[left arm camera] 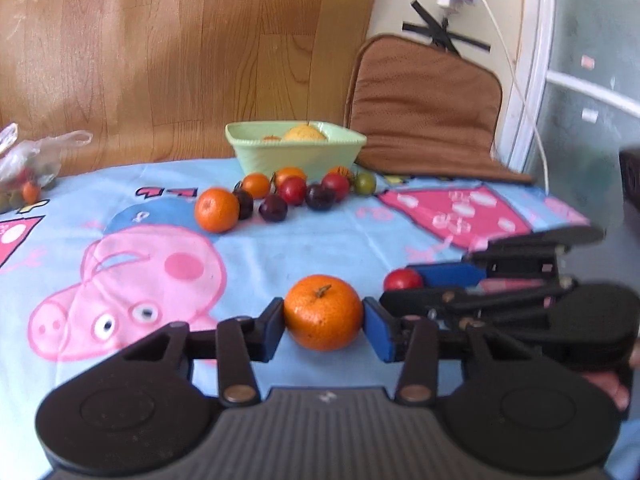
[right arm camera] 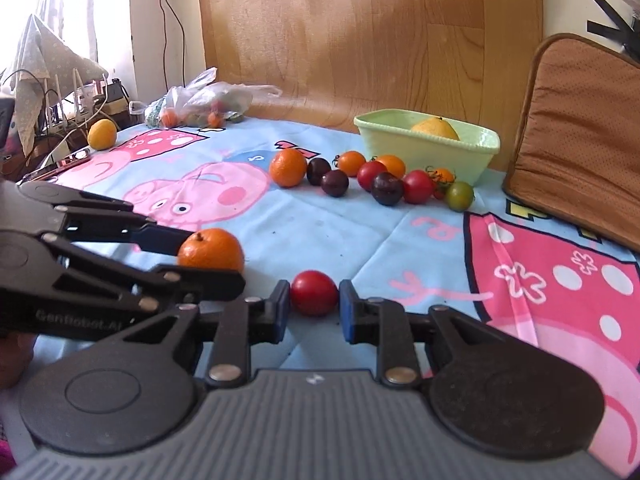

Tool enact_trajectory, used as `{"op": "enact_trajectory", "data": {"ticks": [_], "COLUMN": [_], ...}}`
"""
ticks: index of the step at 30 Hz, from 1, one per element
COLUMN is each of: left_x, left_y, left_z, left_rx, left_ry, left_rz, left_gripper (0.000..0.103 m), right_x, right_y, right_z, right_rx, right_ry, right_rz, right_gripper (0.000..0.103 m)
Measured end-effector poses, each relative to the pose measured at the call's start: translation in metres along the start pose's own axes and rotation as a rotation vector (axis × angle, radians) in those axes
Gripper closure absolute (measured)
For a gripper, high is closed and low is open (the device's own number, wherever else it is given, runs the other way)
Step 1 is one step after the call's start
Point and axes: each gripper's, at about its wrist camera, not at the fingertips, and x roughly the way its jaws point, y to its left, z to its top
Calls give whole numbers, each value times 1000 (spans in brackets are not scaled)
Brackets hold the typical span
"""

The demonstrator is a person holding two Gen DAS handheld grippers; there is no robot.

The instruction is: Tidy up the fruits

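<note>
Left claw (left arm camera: 324, 322) is clamped on a tangerine (left arm camera: 323, 312), both blue pads pressed against its sides, fruit sitting on the counter (left arm camera: 280, 248) with its stem up. Right claw (right arm camera: 314, 306) has a red tomato (right arm camera: 314, 293) between its pads; the left pad touches it, but on the right there looks to be a thin sliver of gap, so I can't tell if it's really gripping. The two claws sit just beside each other, near the front of the counter, which has a cartoon pig cloth over it.

Containers: there's a pale green square bowl (right arm camera: 424, 142) at the back, near the wood panel. Inside it is a big yellow fruit (right arm camera: 436, 127), and from the left wrist view something small and orange (left arm camera: 272, 137) peeks over the rim next to it; too little shows to say what.

Right in front of the bowl is a loose row of fruit on the cloth: another tangerine (right arm camera: 288, 167) at the left end, a few dark plums (right arm camera: 334, 182), red and orange tomatoes (right arm camera: 418, 186), and one green tomato (right arm camera: 460, 196) at the right end. None of those are in the bowl.

Far left corner has a clear plastic bag (right arm camera: 200, 102) lying open-ish with small orange and green fruit inside. A yellow fruit (right arm camera: 102, 134) sits by itself near the counter's edge beside it.

A brown cushion (right arm camera: 580, 128) leans up to the right of the bowl.
</note>
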Motion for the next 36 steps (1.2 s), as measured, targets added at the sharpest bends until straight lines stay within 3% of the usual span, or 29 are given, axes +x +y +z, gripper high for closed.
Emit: {"op": "enact_trajectory", "data": {"ticks": [6,13,18,24,28,36], "left_x": [24,86,139,177,174,99], "left_y": [5,21,44,53,58,80], "left_z": [49,122,150,157,157,131], "left_rx": [19,36,5,24,8,-58], "left_ry": [-54,-97,-58,-26,-41,-116], "left_rz": [-18,25,78,112,114,125], "left_gripper": [61,61,61,57,53,50], "right_x": [6,39,72,97,94,57], "right_y": [-24,-80,-116,-136,-135,-148], "right_z": [28,73,92,97,92,91], "right_rx": [32,96,125,138,145,266], "right_ry": [-84,-193,-186,-164,-180,-206], "right_rz": [-38,-146,-199,-219,-208,-162], "right_gripper": [74,74,74,73,62,63]}}
